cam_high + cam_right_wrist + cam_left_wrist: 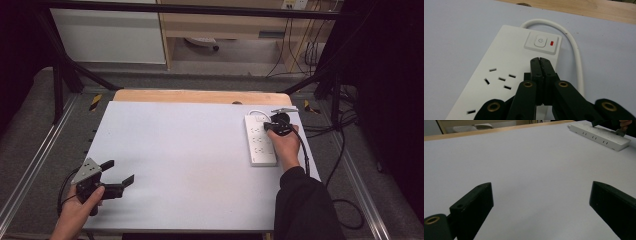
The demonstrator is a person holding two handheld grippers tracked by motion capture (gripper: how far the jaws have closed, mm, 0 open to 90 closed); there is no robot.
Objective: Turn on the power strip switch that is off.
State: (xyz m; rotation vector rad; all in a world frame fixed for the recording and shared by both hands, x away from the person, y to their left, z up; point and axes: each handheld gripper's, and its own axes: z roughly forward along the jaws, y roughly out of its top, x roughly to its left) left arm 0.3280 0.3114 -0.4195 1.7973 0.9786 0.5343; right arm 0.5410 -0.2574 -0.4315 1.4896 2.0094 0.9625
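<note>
High view: a white power strip [260,142] lay flat near the far right edge of the pale surface [185,150], its long axis running away from the person, with a white cable [257,112] looping out of its far end. The right gripper [276,126], held in the person's right hand [285,147], was poised over the far half of the strip, beside the switch end; a dark sleeve [302,205] covered the forearm. The left gripper [121,172] sat at the near left corner of the surface, well apart from the strip, in the left hand [80,207], with its grey three-cornered plate [87,170] uppermost.

Right gripper view: the jaws of the right gripper [540,60] were pressed together with nothing between them, their tips just short of the power button [540,41] on the strip [506,50]. A small red indicator [552,43] sat immediately beside the button. Whether the tips touched the strip's top face could not be told. Socket slots [499,78] lay to one side of the jaws, and the cable [574,50] curved along the other side.

Left gripper view: the jaws of the left gripper [541,202] stood wide apart over bare surface [529,165], holding nothing; the strip [599,136] appeared far off at the upper right
</note>
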